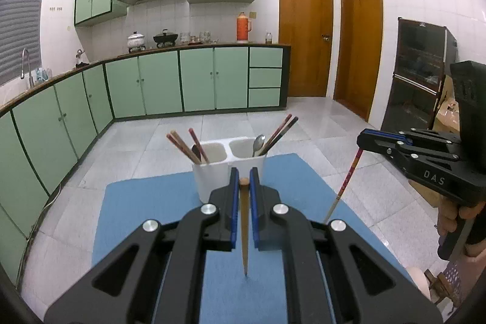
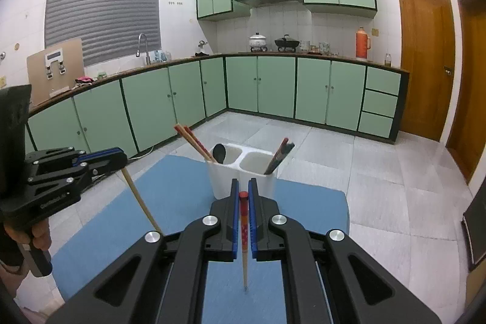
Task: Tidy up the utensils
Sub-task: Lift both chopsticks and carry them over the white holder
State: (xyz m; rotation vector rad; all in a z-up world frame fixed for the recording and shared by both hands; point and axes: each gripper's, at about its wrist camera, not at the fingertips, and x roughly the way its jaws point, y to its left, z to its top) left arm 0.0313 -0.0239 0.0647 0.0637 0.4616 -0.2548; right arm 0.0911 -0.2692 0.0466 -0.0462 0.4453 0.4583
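Observation:
A white two-compartment holder [image 1: 212, 181] [image 2: 224, 181] stands at the far end of a blue mat [image 1: 145, 211] [image 2: 176, 196]. Its left compartment holds reddish chopsticks and a dark spoon [image 2: 218, 153]; the right holds dark chopsticks and a metal spoon [image 1: 258, 143]. My left gripper [image 1: 244, 181] is shut on a plain wooden chopstick [image 1: 244, 233], held upright with its tip on the mat. It also shows in the right wrist view [image 2: 121, 161]. My right gripper [image 2: 243, 195] is shut on a red-patterned chopstick [image 2: 244, 233], tip down on the mat; it shows in the left wrist view [image 1: 363, 141].
The mat lies on a pale tiled floor [image 1: 303, 117]. Green cabinets [image 1: 158, 87] run along the left and back. Two wooden doors [image 1: 303, 35] stand at the right, and a dark glass cabinet [image 1: 419, 75] at the far right.

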